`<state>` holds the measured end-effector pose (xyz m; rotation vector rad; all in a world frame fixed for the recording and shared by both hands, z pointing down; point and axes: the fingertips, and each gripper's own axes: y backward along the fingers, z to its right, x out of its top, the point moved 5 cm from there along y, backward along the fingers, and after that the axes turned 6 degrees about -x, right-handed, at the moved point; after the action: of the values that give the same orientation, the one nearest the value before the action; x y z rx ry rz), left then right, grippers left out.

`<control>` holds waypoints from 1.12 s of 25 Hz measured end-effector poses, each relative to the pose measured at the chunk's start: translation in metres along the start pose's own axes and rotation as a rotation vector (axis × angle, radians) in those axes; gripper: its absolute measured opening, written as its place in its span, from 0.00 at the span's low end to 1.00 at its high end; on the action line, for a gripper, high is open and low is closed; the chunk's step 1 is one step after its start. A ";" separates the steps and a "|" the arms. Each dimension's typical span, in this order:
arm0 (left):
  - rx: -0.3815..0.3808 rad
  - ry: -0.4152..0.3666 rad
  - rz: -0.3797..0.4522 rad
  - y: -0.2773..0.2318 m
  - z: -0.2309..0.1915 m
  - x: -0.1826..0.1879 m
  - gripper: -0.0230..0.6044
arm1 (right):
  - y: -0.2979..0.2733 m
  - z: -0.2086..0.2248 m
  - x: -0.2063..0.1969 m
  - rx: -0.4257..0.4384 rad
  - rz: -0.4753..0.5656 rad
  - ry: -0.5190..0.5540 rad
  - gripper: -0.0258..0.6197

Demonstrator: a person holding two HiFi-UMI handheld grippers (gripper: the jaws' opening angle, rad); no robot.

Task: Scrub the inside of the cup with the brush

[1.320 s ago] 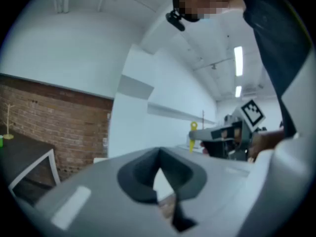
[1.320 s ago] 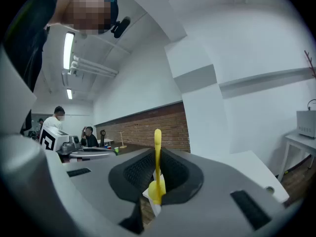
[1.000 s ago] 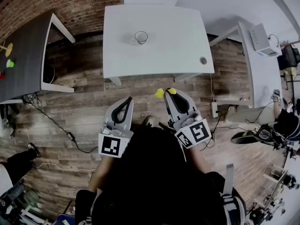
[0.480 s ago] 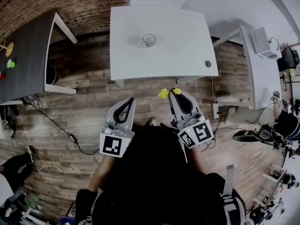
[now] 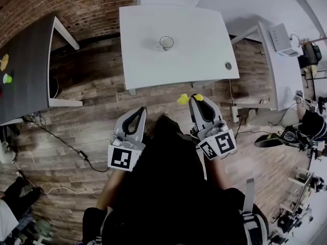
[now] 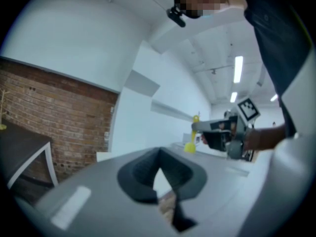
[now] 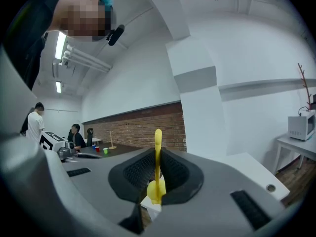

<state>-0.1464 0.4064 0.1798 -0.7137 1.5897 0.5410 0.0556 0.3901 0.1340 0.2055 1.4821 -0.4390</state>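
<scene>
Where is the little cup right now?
In the head view, the small round cup stands near the middle of the white table, at the picture's top centre.

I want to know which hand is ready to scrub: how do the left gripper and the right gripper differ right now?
The right gripper is shut on a yellow plastic brush, which stands upright between its jaws; the left gripper is shut on nothing. In the head view, the right gripper also reaches closer to the white table than the left. Both are short of the table, far from the small cup.
</scene>
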 end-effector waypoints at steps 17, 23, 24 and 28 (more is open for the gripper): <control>0.012 0.004 -0.077 -0.098 -0.052 -0.009 0.04 | -0.089 0.082 0.001 0.019 -0.016 -0.030 0.09; 0.029 -0.037 -0.107 -0.164 -0.068 -0.014 0.04 | -0.134 0.128 -0.004 0.075 -0.048 -0.062 0.09; 0.022 -0.035 -0.116 -0.175 -0.070 -0.015 0.04 | -0.142 0.136 -0.005 0.086 -0.055 -0.068 0.09; -0.009 -0.039 -0.132 -0.210 -0.077 -0.023 0.04 | -0.172 0.161 -0.012 0.125 -0.087 -0.074 0.09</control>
<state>-0.0497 0.2089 0.2252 -0.8042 1.4925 0.4628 0.1323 0.1724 0.1836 0.2225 1.3956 -0.6042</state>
